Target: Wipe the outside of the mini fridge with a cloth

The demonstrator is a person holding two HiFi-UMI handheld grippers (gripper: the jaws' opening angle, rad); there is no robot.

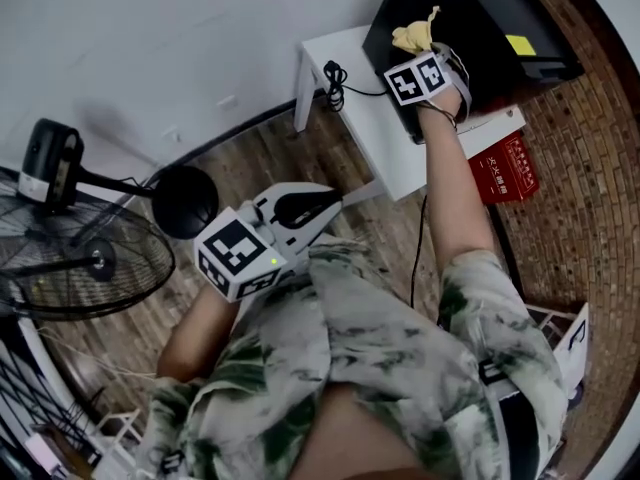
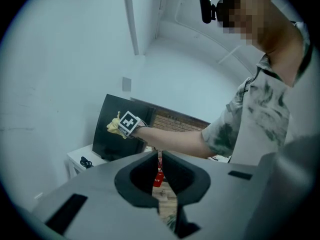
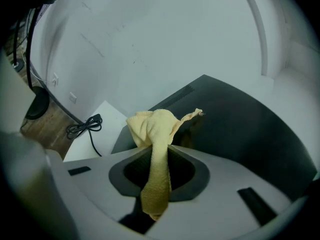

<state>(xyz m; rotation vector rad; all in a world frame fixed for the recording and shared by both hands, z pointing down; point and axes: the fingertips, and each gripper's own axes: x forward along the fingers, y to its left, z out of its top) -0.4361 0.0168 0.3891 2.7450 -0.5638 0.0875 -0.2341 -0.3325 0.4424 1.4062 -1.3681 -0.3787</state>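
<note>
Right gripper pinches cloth beside mini fridge.

The right arm is stretched straight out toward the far right. The right tongs are clamped on a cloth, which bunches up past the jaws. The left arm is bent close to the body, and the left tongs are held near the chest, jaws drawn together and gripping nothing.
</note>
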